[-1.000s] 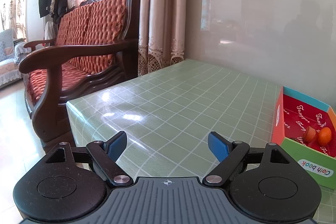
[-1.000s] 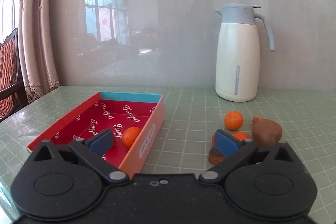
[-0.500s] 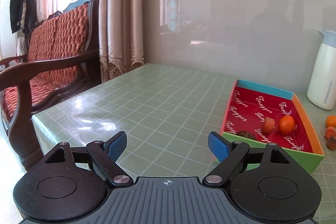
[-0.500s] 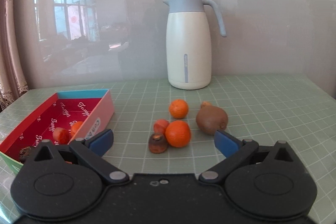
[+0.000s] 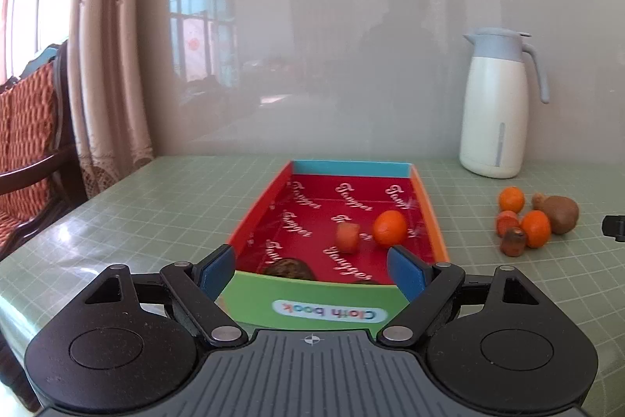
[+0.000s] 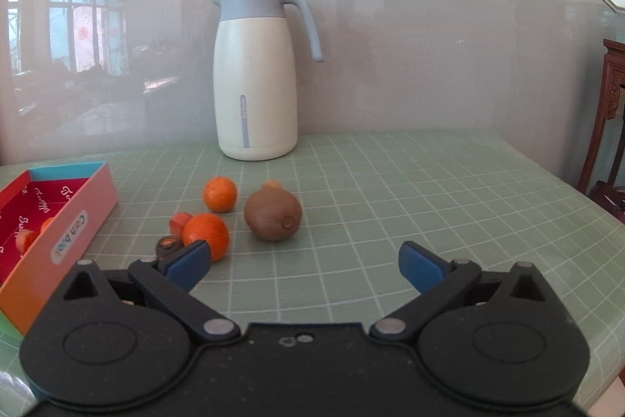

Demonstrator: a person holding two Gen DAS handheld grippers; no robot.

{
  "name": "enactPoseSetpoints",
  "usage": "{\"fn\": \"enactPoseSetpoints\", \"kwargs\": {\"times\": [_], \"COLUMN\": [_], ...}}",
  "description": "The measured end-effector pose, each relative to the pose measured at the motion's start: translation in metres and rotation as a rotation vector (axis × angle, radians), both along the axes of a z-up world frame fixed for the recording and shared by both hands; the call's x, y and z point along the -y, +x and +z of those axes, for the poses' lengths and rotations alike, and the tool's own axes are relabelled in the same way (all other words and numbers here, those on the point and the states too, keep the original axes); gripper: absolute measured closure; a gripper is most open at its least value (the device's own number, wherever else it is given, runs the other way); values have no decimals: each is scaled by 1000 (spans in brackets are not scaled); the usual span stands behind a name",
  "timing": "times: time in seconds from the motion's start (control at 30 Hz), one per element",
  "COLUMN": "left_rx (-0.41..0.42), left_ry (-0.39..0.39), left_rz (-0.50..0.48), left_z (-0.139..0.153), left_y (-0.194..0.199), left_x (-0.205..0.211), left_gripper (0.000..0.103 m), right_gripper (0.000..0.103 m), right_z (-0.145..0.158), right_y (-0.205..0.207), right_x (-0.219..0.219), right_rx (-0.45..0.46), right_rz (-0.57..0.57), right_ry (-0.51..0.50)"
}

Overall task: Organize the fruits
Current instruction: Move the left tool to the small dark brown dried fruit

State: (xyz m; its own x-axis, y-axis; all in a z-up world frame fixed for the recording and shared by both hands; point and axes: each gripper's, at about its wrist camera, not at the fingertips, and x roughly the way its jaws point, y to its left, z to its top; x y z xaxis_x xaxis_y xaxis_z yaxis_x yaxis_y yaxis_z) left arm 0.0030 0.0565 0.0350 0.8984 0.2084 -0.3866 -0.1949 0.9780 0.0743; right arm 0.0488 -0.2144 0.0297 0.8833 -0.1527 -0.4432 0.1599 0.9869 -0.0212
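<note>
Left gripper (image 5: 310, 270) gapes before shallow red-lined box (image 5: 332, 303) of fruit.

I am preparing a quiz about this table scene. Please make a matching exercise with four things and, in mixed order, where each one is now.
Things:
1. kiwi
2. thermos jug
3. Cloth book box
4. orange in the box

Places:
A. at the back of the table, by the wall
B. on the red box floor, near the orange side wall
C. on the green tablecloth, right of the loose oranges
D. directly in front of the left hand-held gripper

Pairs: 1-C, 2-A, 3-D, 4-B
</note>
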Motion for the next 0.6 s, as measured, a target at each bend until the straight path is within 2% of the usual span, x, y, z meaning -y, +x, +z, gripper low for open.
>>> {"fn": "enactPoseSetpoints", "kwargs": {"times": [0.37, 0.6], "left_rx": [-12, -71], "left_ry": [62, 82], "left_rz": [-188, -292], "left_z": [2, -5], "left_y": [30, 66], "left_x": [72, 115], "left_gripper": [19, 19], "right_gripper": [0, 0], "right_z": [-1, -1], "right_y": [-13, -21], "right_x": [44, 66], "right_rx": [33, 42], "right_rz": [-128, -163], "right_ry": [23, 55]}}
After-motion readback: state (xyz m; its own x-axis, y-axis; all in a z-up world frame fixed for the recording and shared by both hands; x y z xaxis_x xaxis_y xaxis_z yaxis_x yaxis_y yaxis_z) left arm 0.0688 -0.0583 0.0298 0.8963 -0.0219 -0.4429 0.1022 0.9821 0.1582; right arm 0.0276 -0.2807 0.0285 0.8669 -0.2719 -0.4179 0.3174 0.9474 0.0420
